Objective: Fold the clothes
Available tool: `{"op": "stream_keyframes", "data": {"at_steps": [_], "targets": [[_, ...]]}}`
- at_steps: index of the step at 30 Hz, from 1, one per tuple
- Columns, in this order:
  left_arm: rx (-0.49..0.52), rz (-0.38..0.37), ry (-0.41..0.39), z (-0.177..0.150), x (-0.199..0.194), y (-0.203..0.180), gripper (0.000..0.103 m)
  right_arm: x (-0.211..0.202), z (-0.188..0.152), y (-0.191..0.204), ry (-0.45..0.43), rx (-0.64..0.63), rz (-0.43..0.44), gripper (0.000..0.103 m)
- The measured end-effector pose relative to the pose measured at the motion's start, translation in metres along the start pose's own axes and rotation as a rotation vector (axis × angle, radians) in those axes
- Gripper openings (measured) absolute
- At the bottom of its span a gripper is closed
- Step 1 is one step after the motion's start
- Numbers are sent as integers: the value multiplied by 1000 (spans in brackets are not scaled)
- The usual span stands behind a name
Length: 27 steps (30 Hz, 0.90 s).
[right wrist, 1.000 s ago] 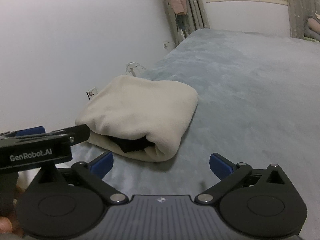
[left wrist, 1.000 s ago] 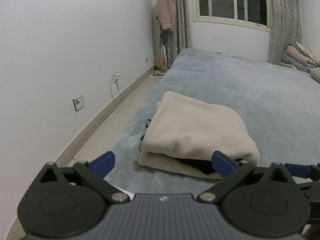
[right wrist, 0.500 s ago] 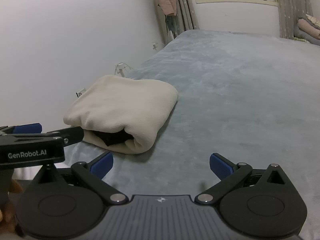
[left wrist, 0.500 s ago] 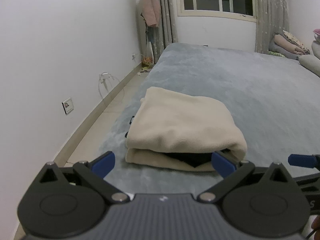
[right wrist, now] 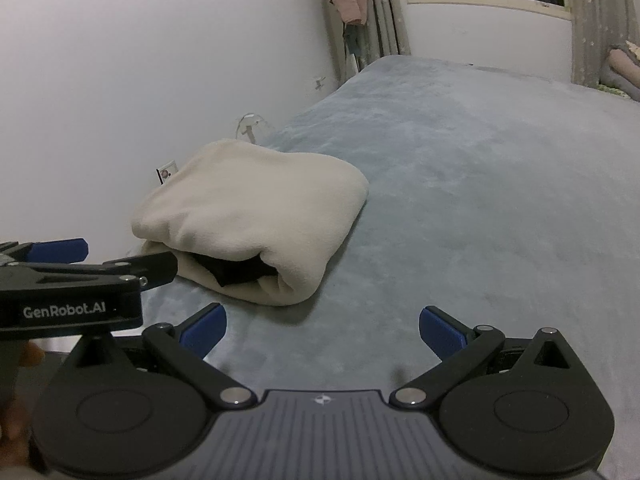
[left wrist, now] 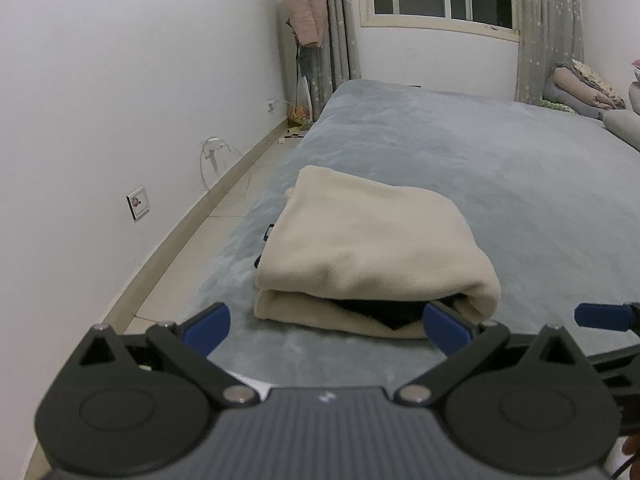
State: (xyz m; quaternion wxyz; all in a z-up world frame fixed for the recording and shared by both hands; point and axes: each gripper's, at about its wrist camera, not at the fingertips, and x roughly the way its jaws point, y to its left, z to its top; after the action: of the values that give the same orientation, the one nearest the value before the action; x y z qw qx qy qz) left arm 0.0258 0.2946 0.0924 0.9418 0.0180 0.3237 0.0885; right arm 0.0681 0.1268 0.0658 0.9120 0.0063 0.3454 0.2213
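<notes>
Both tools backed off, L tool (right wrist: pixel 80 276) marked "GenRobot.AI"

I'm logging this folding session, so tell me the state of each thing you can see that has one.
Cream garment: folded into a bundle, lying on the bed, dark inner layer showing at the near open end.
Left gripper: fingers open, holding nothing, just short of the garment.
Right gripper: fingers open, holding nothing.
Curtains: drawn aside, window uncovered.
Pink garment: hanging in the corner.
</notes>
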Motion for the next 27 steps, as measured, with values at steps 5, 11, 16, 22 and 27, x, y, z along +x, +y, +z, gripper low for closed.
{"op": "stream_keyframes", "data": {"at_steps": [5, 11, 16, 22, 27], "targets": [[4, -6, -3, 1, -2, -2, 103, -2, 0, 1, 5, 1, -6, 103], [21, -5, -2, 0, -2, -7, 103, -8, -2, -5, 6, -4, -15, 103], [10, -36, 3, 1, -3, -8, 103, -13, -2, -11, 7, -4, -22, 103], [18, -47, 13, 0, 0, -11, 103, -21, -4, -18, 7, -12, -31, 103], [30, -27, 18, -1, 3, -13, 103, -24, -4, -27, 4, 10, -42, 103]]}}
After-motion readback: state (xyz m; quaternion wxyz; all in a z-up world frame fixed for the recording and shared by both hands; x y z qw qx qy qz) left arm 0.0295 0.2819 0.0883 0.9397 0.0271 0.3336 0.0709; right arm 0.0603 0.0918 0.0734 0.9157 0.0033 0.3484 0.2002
